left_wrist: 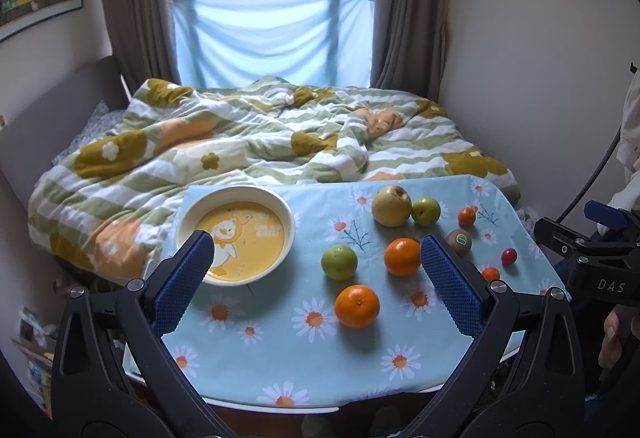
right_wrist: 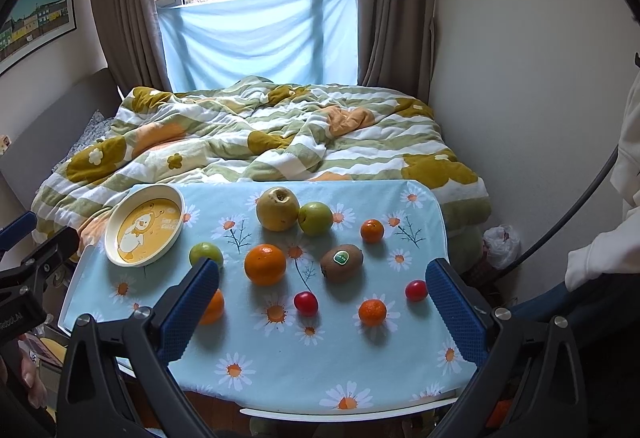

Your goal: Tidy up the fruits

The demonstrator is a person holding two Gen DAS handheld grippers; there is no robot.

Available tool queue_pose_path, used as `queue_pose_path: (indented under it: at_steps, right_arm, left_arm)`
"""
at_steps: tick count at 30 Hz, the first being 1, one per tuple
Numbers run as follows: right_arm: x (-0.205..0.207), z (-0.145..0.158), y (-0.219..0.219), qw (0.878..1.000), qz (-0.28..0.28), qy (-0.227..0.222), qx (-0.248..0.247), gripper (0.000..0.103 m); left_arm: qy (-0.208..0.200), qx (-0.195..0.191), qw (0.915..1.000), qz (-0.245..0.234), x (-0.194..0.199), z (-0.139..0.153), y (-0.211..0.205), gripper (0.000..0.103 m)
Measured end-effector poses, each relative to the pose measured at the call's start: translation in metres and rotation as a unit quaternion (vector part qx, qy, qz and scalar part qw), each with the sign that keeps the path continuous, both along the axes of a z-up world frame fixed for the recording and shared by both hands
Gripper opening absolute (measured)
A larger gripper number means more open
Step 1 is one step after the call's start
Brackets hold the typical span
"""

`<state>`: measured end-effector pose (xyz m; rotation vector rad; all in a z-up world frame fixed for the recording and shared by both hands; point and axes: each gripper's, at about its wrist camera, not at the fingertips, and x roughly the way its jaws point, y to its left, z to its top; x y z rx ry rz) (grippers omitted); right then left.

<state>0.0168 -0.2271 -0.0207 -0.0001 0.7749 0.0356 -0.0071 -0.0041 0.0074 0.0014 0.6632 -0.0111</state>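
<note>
A yellow duck bowl (left_wrist: 236, 234) (right_wrist: 144, 230) sits empty at the table's far left. Fruit lies loose on the daisy tablecloth (right_wrist: 280, 358): a yellow pear (right_wrist: 277, 213), a green apple (right_wrist: 315, 218) beside it, another green apple (right_wrist: 204, 253), a big orange (right_wrist: 265, 264), a second orange (left_wrist: 357, 306), a kiwi (right_wrist: 341, 262), small tangerines (right_wrist: 372, 312) (right_wrist: 372, 230) and two red cherry tomatoes (right_wrist: 306, 303) (right_wrist: 416, 290). My left gripper (left_wrist: 316, 266) is open and empty above the near left. My right gripper (right_wrist: 322, 278) is open and empty above the near edge.
A bed with a rumpled green and yellow quilt (right_wrist: 256, 134) lies right behind the table. A white wall (right_wrist: 520, 78) stands to the right, with a plastic bag (right_wrist: 502, 244) on the floor. The table's front edge (right_wrist: 344, 416) is close below the grippers.
</note>
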Motion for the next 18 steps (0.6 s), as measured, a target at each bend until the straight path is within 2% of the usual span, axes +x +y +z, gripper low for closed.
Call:
queue_pose_path:
  at_steps: [18]
  right_arm:
    - [-0.0017,0.0004,0.0004,1.0,0.001,-0.001,0.001,0.103]
  left_arm:
    - [0.002,-0.002,1.0,0.004,-0.0064,-0.0007,0.0016,0.103]
